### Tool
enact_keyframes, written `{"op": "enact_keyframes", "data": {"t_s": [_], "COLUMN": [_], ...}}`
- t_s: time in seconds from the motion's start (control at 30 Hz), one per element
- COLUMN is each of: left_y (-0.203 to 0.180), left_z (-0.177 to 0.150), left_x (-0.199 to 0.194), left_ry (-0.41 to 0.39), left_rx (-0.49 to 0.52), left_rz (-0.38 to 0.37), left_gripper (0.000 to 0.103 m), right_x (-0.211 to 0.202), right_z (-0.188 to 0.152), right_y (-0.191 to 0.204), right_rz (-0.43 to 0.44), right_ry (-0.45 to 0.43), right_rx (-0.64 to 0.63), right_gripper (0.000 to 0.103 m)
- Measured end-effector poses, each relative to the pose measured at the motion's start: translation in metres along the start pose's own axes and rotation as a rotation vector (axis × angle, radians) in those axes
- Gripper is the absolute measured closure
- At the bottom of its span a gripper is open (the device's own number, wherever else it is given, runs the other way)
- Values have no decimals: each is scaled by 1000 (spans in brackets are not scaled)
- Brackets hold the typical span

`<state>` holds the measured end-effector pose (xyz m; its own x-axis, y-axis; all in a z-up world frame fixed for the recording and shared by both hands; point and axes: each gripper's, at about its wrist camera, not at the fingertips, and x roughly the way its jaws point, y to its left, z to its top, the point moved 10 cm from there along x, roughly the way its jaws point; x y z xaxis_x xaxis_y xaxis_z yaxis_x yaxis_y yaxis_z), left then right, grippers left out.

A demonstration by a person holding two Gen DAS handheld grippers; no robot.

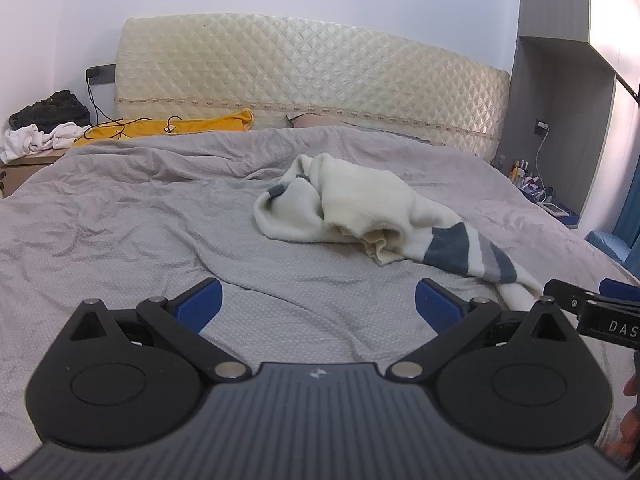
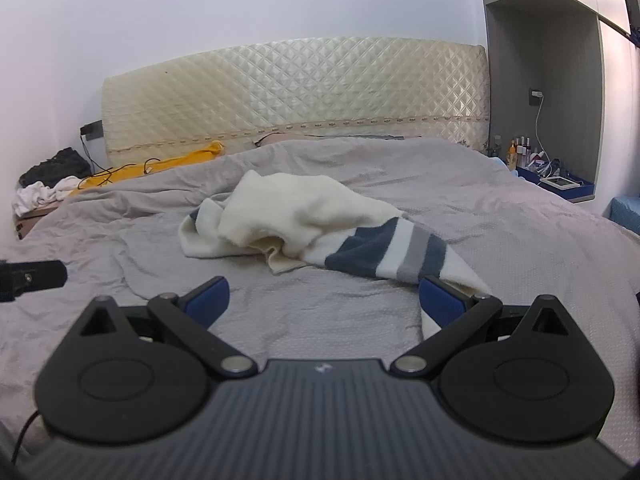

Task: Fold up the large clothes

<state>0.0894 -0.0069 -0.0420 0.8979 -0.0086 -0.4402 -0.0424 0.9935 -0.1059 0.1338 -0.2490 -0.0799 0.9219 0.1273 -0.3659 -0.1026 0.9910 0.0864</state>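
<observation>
Nightstand: seen at the bed's far left corner; a black garment and white crumpled clothes are piled on it.
Yellow cloth: laid along the head edge of the bed, left of centre, with a thin black cable trailing over it.
Headboard: a cream quilted panel is set against the wall behind the bed.
Grey bedspread: spread wrinkled over the whole bed.
Left gripper: held low over the near edge of the bed; its blue pads are spread wide apart and nothing is held between them.
Cream sweater: left crumpled on the bedspread, right of the bed's centre in the left wrist view; its body is bunched toward the headboard, and a part banded in dark blue and grey is stretched toward the near right edge.
Right gripper: held over the near edge of the bed, jaws spread wide with only bedspread between them; the sweater's near end is seen beside and partly behind the right pad, and contact cannot be told.
Bedside shelf: found beyond the bed's far right corner, in a grey niche; small bottles and a white charging cable are seen there.
</observation>
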Motion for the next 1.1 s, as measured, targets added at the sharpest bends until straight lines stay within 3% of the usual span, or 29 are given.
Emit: {"op": "enact_keyframes", "data": {"t_s": [0.73,1.1], "left_y": [1,2], "left_z": [-5,-4], "left_x": [8,20], "left_ry": [17,24], "left_rx": [-3,-32], "left_rz": [-1,-41], "left_gripper": [0,0], "right_x": [0,12], "right_z": [0,-3], "right_y": [0,3], "right_rz": [-2,28], "right_ry": [1,12], "right_rx": [-2,36], "right_gripper": [0,0]}}
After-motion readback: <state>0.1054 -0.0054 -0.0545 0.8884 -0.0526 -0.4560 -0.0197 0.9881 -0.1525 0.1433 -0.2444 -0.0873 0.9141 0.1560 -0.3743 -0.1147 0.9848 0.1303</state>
